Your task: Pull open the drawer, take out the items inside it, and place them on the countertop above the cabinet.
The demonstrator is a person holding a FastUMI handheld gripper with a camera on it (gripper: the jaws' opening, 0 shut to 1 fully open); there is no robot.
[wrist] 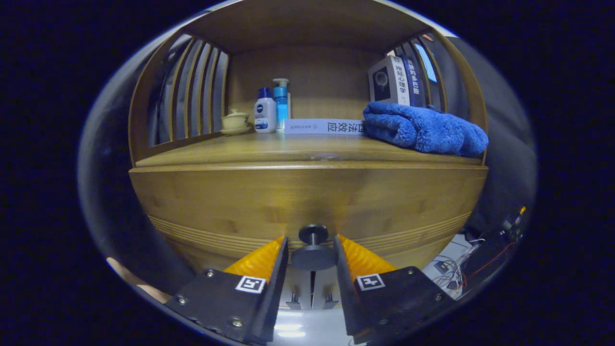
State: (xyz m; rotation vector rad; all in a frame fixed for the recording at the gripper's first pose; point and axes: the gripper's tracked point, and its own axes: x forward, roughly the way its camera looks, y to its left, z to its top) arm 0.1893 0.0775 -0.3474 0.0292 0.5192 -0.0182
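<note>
Gripper (311,250) fingers are held apart on either side of the round dark metal knob (313,246) — no contact can be made out. Knob is fixed low on the closed wooden drawer front (307,202), beneath the wooden countertop (288,151) — a folded blue towel (423,129) is laid there.

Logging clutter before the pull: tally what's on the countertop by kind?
Bottles: 2, white and blue pump
Lidded cup on saucer: 1
Books: 3, one flat, two upright
Blue towel: 1
Total: 7
Gripper fingers flank the drawer knob.
</note>
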